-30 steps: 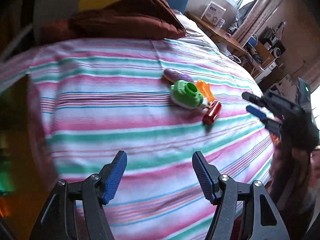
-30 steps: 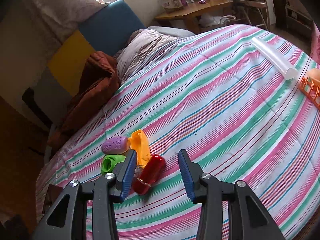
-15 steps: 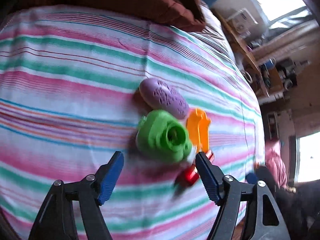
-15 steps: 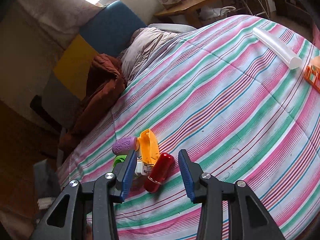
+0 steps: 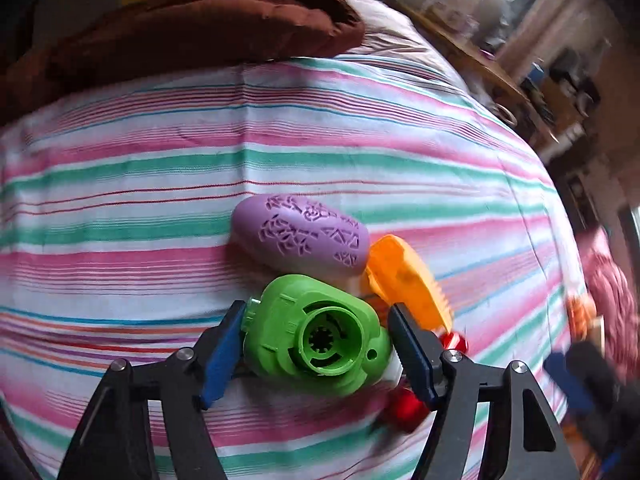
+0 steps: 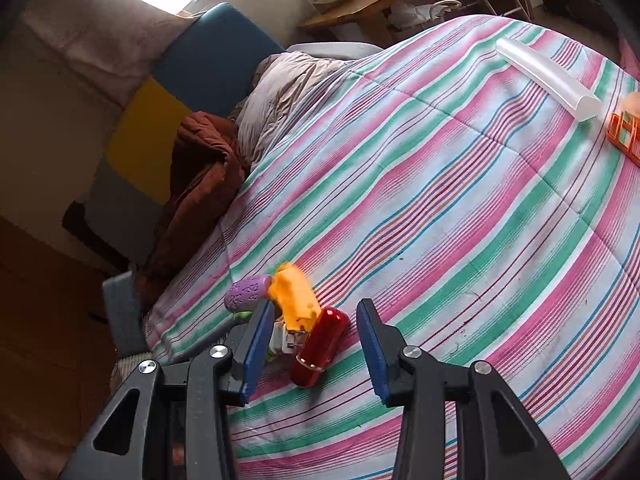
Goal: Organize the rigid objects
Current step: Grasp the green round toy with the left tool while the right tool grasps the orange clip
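A cluster of toys lies on the striped bedspread point(image 5: 120, 184). In the left wrist view a green plastic housing point(image 5: 316, 344) sits between the blue pads of my left gripper point(image 5: 316, 312). Its jaws are closing, with the pads right at the housing's sides. Behind it lie a purple patterned oval point(image 5: 300, 240) and an orange piece point(image 5: 404, 276). A red capsule point(image 5: 404, 404) shows under the right finger. In the right wrist view my right gripper point(image 6: 315, 306) stands open around the red capsule point(image 6: 320, 346) without touching it. The orange piece point(image 6: 294, 296) and purple oval point(image 6: 248, 292) lie just beyond.
A brown blanket point(image 5: 200, 20) is heaped at the head of the bed. A clear tube point(image 6: 548, 76) and an orange tray point(image 6: 626, 136) lie at the far right of the bedspread. A wooden table point(image 6: 372, 0) with boxes stands past the bed.
My left gripper has come forward and down over the toy cluster until the green housing sits between its pads. The right gripper has hardly moved.
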The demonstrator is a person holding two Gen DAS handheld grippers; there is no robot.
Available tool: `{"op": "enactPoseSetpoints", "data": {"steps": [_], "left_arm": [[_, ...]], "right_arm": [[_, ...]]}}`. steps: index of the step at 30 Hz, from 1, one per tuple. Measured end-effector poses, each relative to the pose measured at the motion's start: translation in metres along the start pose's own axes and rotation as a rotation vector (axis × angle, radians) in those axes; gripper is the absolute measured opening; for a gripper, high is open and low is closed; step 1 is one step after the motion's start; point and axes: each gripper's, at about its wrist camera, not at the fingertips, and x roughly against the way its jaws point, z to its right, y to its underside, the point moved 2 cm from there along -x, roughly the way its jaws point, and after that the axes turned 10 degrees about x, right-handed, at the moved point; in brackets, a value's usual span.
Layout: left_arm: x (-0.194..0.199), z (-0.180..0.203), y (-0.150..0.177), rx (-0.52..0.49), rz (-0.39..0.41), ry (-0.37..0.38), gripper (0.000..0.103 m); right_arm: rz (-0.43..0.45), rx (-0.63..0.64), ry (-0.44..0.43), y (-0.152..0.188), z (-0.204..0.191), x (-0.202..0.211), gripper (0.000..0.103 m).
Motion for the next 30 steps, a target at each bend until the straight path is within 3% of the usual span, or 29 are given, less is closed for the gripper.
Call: {"op": "enactPoseSetpoints", "data": {"steps": [12, 16, 22, 30], "left_arm": [[0.039, -0.034, 0.063, -0.278, -0.056, 0.06, 0.072], [0.052, -0.056, 0.067, -0.178, -0.089, 0.077, 0.081], [0.086, -0.088, 0.08, 0.071, -0.056, 0.117, 0.082], [0.079, -0.064, 0.076, 0.116, -0.045, 0.064, 0.082]], "right_arm": [[-0.063, 0.041, 0.036, 0.006, -0.006, -0.015, 0.043], [-0.079, 0.053, 0.051, 0.008, -0.006, -0.018, 0.043], [-0.083, 0.054, 0.061, 0.009, -0.005, -0.02, 0.043], [-0.077, 0.072, 0.06, 0.011, -0.01, -0.017, 0.043]]}}
